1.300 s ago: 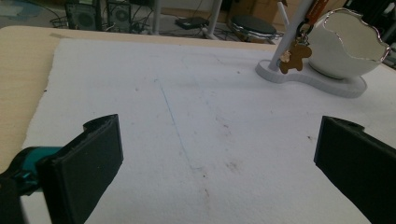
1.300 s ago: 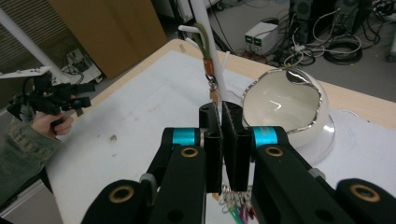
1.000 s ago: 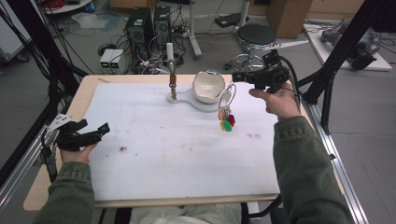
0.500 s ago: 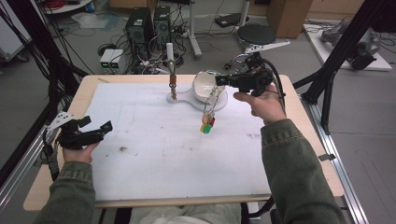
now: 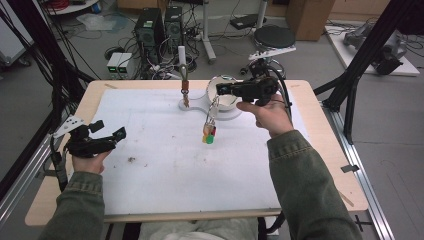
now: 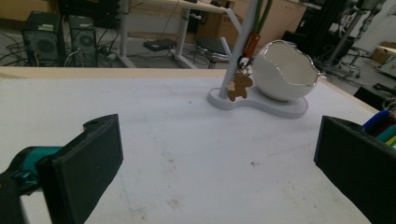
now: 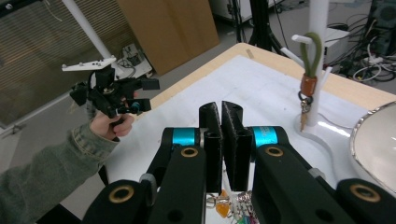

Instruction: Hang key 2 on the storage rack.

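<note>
Beyond the tabletop [image 5: 320,150], two black computer towers [image 5: 160,27] stand on the cable-strewn floor [image 5: 125,45], near a round black stool [image 5: 272,37] and a cardboard box [image 5: 305,17].

Left hand [image 5: 86,161] grips the left gripper [image 5: 111,134] low at the left side of the table; jaws stand wide apart, pointing right and slightly away from the person. Left forearm enters from the bottom left, sleeve to the wrist. Right hand [image 5: 266,114] holds the right gripper [image 5: 223,89] raised at the far middle, pointing left; jaws are pressed together. Right forearm [image 5: 307,185] reaches in from the bottom right.
</note>
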Demonstrator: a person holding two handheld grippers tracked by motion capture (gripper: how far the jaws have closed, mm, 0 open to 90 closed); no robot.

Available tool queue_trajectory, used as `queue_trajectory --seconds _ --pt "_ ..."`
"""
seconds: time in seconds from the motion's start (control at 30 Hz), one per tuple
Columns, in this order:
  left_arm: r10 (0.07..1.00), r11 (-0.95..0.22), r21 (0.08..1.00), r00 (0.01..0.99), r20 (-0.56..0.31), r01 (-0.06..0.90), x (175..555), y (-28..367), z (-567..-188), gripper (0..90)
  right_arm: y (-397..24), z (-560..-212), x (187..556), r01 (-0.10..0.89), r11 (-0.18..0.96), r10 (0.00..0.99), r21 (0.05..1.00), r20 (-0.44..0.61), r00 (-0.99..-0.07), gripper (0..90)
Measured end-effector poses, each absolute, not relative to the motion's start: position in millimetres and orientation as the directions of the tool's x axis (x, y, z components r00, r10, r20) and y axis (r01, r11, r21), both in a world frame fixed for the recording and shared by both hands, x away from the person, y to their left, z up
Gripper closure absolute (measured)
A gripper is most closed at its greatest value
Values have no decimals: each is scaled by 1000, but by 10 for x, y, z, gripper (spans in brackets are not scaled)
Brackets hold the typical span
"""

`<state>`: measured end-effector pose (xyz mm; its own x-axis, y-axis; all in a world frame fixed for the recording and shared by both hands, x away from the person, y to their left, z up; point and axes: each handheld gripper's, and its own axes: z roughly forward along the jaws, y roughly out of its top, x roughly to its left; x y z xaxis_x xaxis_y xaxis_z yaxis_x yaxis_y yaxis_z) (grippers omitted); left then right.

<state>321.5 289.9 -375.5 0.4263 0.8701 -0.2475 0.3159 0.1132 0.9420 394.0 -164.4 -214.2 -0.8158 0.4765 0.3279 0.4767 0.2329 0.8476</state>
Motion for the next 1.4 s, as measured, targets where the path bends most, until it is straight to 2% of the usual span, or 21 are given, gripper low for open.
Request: queue_trajectory --seconds 0.5,0.87,1.4 --pt "821 107 959 520 -234 262 3195 2628 -3532 17 -1370 -2197 3929 486 259 472 835 330 -818 878" --pt "789 106 961 566 -239 256 3189 2491 -3466 17 -1201 -2231 3927 510 245 477 824 356 -804 878" --pt "737 47 974 650 -184 223 3116 2181 -3324 17 -953 -2321 3933 524 255 469 813 370 -802 877"
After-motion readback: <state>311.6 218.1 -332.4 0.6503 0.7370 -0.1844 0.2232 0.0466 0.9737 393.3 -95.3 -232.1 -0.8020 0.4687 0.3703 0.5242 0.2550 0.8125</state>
